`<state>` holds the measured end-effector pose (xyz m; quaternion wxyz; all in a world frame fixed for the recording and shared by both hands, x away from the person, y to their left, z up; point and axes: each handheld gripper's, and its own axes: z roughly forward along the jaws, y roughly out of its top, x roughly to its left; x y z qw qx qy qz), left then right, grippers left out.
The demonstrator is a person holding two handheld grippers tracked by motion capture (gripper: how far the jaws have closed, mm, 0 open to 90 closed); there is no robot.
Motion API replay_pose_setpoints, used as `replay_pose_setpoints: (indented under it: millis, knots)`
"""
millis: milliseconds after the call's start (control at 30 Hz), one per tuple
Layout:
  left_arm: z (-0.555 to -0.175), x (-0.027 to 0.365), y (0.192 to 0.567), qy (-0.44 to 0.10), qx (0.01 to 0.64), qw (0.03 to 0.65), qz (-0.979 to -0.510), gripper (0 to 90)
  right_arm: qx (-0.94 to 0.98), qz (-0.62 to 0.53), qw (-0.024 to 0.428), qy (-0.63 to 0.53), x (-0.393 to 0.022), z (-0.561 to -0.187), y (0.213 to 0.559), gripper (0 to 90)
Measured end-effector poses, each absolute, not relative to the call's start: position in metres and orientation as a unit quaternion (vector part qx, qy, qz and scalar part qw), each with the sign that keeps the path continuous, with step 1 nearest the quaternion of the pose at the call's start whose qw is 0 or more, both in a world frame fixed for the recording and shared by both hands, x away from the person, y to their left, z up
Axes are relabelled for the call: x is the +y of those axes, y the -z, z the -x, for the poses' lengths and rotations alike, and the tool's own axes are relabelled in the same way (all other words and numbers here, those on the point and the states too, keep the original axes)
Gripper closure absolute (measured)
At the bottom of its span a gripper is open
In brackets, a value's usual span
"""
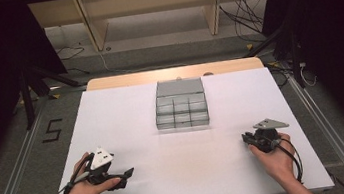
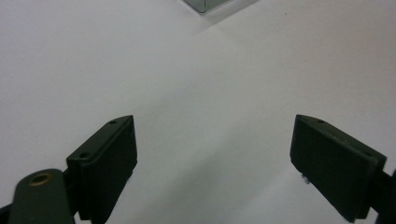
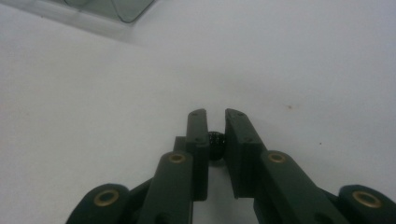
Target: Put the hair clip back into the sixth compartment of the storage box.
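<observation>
White table [image 1: 127, 118] on grey floor; wooden shelving [image 1: 153, 8], loose cables [image 1: 244, 12], taped "5" [image 1: 52, 130] at left.

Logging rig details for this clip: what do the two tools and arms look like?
Both tools, left and right, are black with flat rectangular pads and brass-coloured pivots. Each has a grey three-cornered plate on top and a black cable trailing back. The forearms are bare, no sleeves.

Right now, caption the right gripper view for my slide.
Right claw shut on a small black part above the white table.

Small black part [image 3: 216, 144] between jaws unidentifiable; clear box [image 3: 109, 9] cropped
</observation>
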<state>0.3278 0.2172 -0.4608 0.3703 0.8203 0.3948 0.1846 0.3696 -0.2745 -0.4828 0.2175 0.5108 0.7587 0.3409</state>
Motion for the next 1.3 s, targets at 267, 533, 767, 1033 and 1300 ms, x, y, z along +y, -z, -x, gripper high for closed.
replay_pose_setpoints:
  millis: [267, 533, 767, 1033, 1300]
  knots:
    - [-0.328, 0.217, 0.460, -0.186, 0.395, 0.370, -0.820, 14.1, 0.756, -0.500, 0.222, -0.361, -0.275, -0.370, 0.476, 81.1]
    - [-0.328, 0.217, 0.460, -0.187, 0.395, 0.370, -0.820, 14.1, 0.758, -0.487, 0.219, -0.374, -0.271, -0.371, 0.470, 81.1]
    - [-0.328, 0.217, 0.460, -0.187, 0.395, 0.370, -0.820, 14.2, 0.760, -0.478, 0.220, -0.382, -0.265, -0.374, 0.466, 81.1]
    - [-0.328, 0.217, 0.460, -0.187, 0.396, 0.370, -0.819, 14.1, 0.757, -0.474, 0.223, -0.391, -0.262, -0.379, 0.461, 81.1]
    - [-0.328, 0.217, 0.460, -0.186, 0.396, 0.371, -0.819, 14.2, 0.757, -0.470, 0.224, -0.396, -0.257, -0.383, 0.457, 81.1]
